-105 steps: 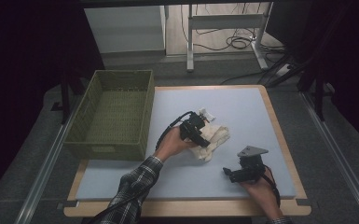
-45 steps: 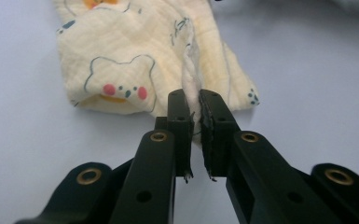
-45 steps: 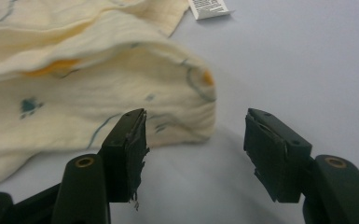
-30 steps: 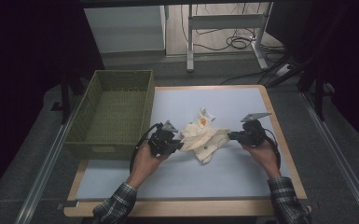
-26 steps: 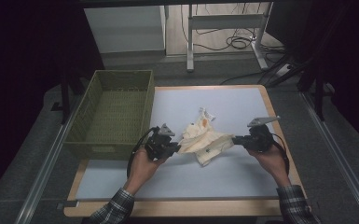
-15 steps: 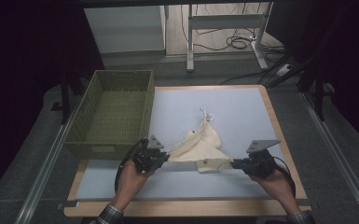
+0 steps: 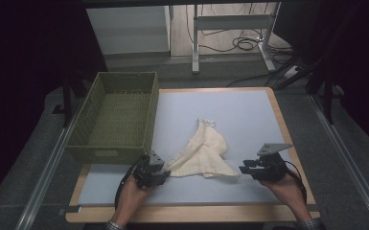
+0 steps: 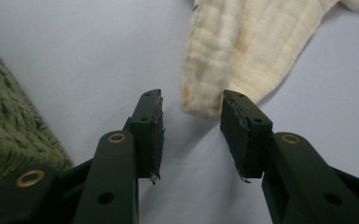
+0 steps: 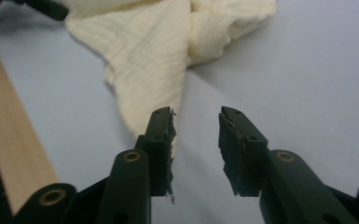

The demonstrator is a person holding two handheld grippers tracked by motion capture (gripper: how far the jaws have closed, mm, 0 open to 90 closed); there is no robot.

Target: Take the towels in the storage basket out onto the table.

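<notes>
A cream muslin cloth (image 7: 202, 155) lies spread in a rough triangle on the blue mat (image 7: 239, 110), with a small loop at its far tip. My left gripper (image 7: 165, 169) rests at the cloth's left corner. Its jaws have just been opening, and in the left gripper view (image 8: 191, 100) that corner (image 8: 205, 100) lies free just ahead of the tips. My right gripper (image 7: 243, 168) sits at the cloth's right corner, its jaws likewise just opened. In the right gripper view (image 9: 196, 114) the cloth's point (image 9: 144, 70) ends beside the left jaw, and no pad presses on it.
A green woven basket (image 7: 115, 115) stands at the mat's left, close to my left hand; its wall (image 8: 9, 135) is also in the left gripper view. The wooden table edge (image 9: 14, 149) runs along the front, beside the right gripper.
Both grippers drew the cloth's corners apart and toward the front edge, stretching it out flat. Their jaws have since opened and the cloth lies loose on the mat.
</notes>
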